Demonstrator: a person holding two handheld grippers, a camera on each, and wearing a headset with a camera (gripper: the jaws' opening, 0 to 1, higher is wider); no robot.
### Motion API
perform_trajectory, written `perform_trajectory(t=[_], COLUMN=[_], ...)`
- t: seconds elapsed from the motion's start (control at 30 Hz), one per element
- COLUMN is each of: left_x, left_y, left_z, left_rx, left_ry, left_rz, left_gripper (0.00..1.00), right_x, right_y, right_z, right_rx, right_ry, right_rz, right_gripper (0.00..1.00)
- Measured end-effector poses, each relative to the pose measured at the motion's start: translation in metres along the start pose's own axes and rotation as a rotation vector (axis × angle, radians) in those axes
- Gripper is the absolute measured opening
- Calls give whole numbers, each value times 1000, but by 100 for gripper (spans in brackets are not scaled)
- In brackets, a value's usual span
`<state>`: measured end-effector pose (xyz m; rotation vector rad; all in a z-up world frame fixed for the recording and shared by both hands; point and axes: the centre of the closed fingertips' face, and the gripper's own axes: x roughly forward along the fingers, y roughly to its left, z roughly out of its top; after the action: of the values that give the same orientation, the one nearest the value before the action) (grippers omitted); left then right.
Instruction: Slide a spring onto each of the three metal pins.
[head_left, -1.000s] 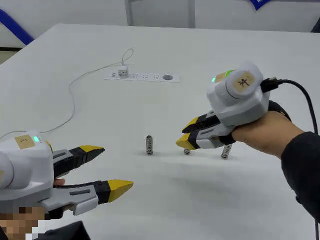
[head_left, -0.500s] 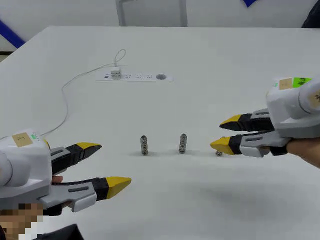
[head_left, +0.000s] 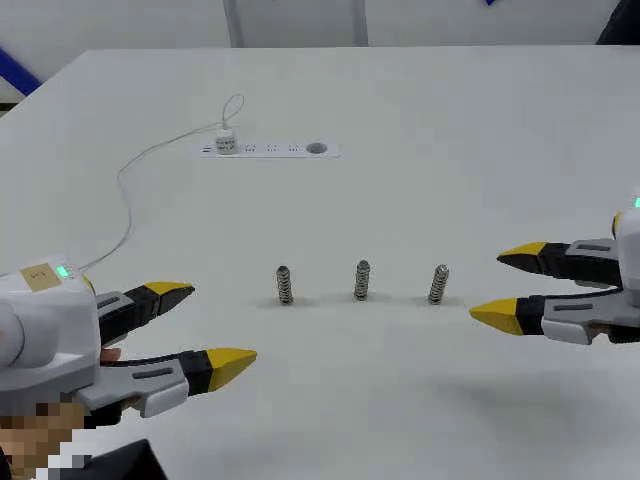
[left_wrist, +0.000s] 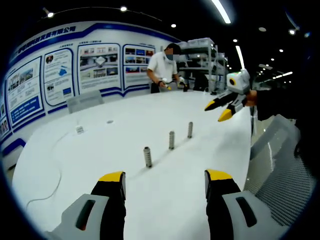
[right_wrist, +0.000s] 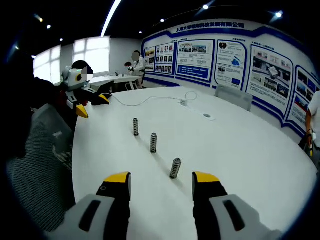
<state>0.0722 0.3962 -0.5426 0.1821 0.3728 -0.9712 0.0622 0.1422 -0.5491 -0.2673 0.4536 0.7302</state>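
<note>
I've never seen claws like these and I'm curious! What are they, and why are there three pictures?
They are hand-held grabbers: a person holds one in each hand. The left gripper and right gripper are both open and hold nothing. The flat picture comes from a camera on the person's head. The two round pictures come from cameras riding on the grippers, looking out between their yellow tips. On the white table three springs stand upright in a row, with a power strip farther back.

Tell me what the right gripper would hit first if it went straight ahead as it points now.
Probably the nearest spring, standing just ahead of the right gripper, in line with its open jaws.
</note>
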Motion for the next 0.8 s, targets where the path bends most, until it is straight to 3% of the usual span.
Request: perform_trajectory(t=[0.3,0.8], left_x=[2,4], left_y=[3,2], left_z=[-7,-8], left_rx=[-11,-30], left_ry=[6,6], left_rz=[7,5], left_gripper=[68,69], right_x=[-10,-8], right_y=[-4,0], right_z=[-11,-17], right_rx=[32,66], right_ry=[-20,-24], right_rz=[-29,-43], right_gripper=[53,54])
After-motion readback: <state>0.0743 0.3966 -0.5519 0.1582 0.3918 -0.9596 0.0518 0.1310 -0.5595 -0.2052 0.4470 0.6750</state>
